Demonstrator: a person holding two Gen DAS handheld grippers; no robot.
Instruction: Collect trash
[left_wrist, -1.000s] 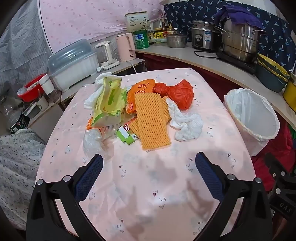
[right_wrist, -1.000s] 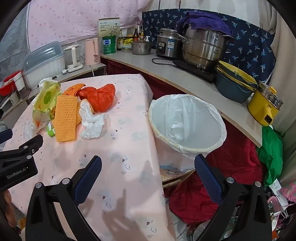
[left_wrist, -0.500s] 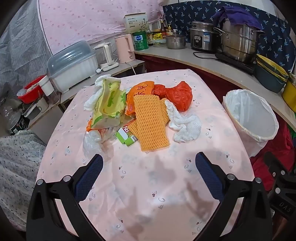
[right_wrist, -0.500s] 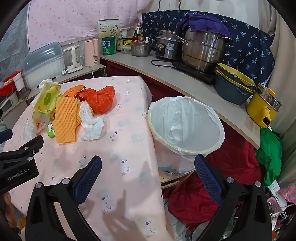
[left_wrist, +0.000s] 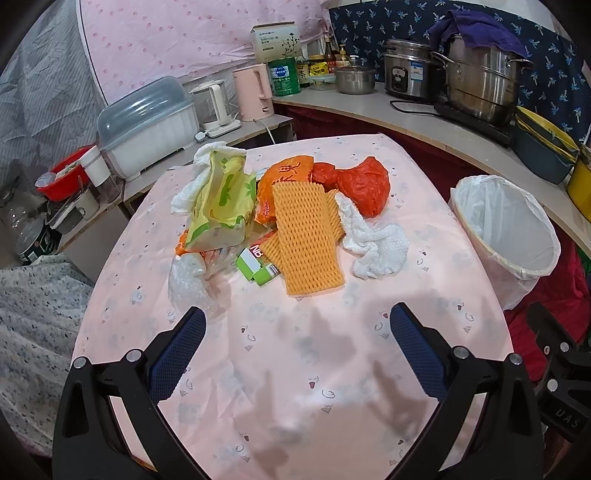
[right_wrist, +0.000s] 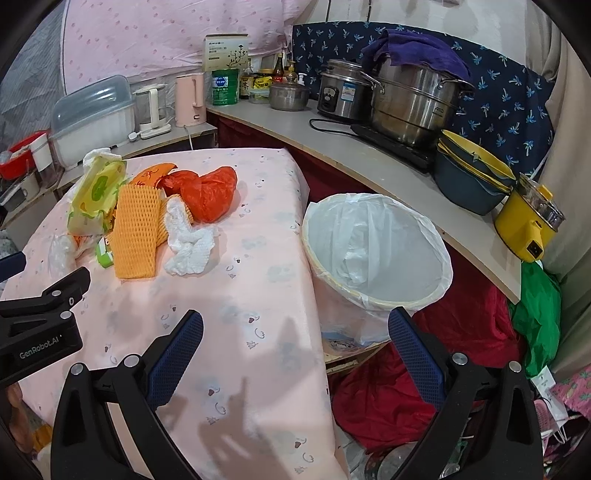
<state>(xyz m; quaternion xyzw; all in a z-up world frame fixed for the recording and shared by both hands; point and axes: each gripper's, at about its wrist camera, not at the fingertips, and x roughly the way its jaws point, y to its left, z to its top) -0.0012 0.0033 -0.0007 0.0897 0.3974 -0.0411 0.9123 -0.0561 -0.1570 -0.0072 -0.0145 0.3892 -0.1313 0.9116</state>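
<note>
A heap of trash lies on the pink table (left_wrist: 295, 369): an orange foam net (left_wrist: 306, 240), a red plastic bag (left_wrist: 364, 186), a crumpled white tissue (left_wrist: 373, 240), a yellow-green wrapper (left_wrist: 221, 199), a small green carton (left_wrist: 255, 266) and a clear bag (left_wrist: 186, 278). A bin lined with a white bag (left_wrist: 506, 229) stands at the table's right edge, also in the right wrist view (right_wrist: 373, 254). My left gripper (left_wrist: 295, 332) is open and empty, short of the heap. My right gripper (right_wrist: 295, 339) is open and empty over the table's right edge.
A curved counter (right_wrist: 369, 162) behind the bin holds steel pots (right_wrist: 410, 99), stacked bowls (right_wrist: 472, 173) and a yellow cooker (right_wrist: 528, 218). A pink kettle (left_wrist: 255, 92) and a lidded white box (left_wrist: 147, 125) stand beyond the table. Red and green cloth (right_wrist: 480, 314) lies below the counter.
Both views have drawn back slightly and tilted down; the heap and bin sit a little lower in frame. Nothing was taken hold of.
</note>
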